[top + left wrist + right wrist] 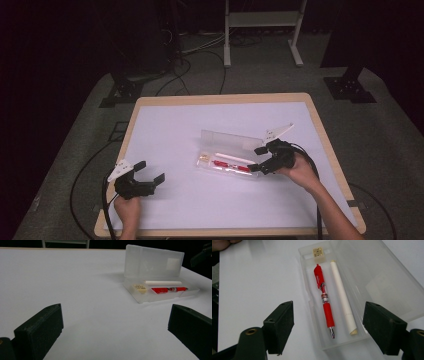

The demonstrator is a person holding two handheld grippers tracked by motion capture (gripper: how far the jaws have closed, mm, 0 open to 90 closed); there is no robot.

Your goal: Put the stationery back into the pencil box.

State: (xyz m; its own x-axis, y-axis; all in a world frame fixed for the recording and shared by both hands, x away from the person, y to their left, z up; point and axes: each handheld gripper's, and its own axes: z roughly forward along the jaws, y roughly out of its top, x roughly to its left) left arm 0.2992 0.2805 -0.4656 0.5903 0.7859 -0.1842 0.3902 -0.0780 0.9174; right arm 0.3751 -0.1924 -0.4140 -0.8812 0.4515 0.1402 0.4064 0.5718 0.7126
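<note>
The clear plastic pencil case [337, 297] lies open on the white worktop [200, 125], a little right of the middle, its lid [227, 137] standing up along the far side. Inside the tray lie a red pen [325, 300], a white stick-like pen [342, 295] beside it, and a small pale eraser [318, 252] at the left end of the case. The right tool [262, 157] is at the right end of the case, its jaws spread wide; in the right gripper view they stand on either side of the case's end without pressing on it, and nothing is held between them. Whether a jaw brushes the case wall I cannot tell. The left tool [145, 177] sits at the near left of the worktop, well apart from the case, its jaws also wide with only bare worktop between them. In the left gripper view the case [155, 282] shows farther off to the right.
</note>
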